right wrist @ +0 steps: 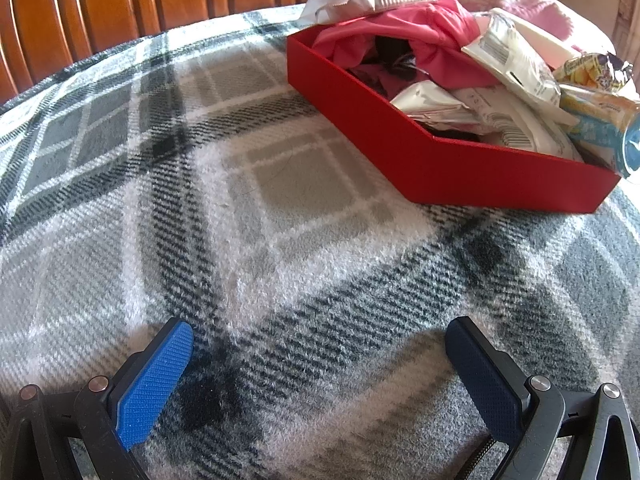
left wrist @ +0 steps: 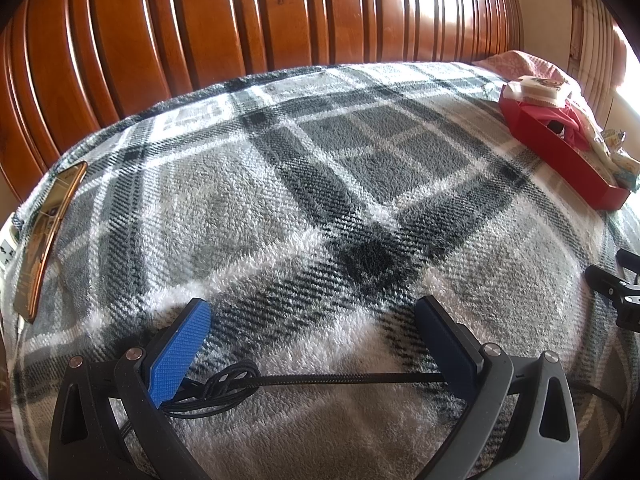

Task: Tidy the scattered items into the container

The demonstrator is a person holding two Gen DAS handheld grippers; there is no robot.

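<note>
A red tray point(right wrist: 436, 160) sits on the plaid blanket at the upper right of the right wrist view, piled with pink cloth point(right wrist: 444, 40), white packets point(right wrist: 512, 60) and a yellow-blue snack pack point(right wrist: 600, 120). It also shows far right in the left wrist view point(left wrist: 560, 152). My right gripper point(right wrist: 318, 340) is open and empty, low over the blanket short of the tray. My left gripper point(left wrist: 314, 316) is open; a black cord point(left wrist: 320, 379) stretches between its fingers near their base. A phone in an orange case point(left wrist: 48, 236) lies at the blanket's left edge.
A wooden slatted headboard point(left wrist: 240, 16) rises behind the bed. A pink pillow point(right wrist: 532, 4) lies behind the tray. The other gripper's black frame point(left wrist: 616, 288) shows at the right edge of the left wrist view. The plaid blanket point(right wrist: 280, 200) covers the bed.
</note>
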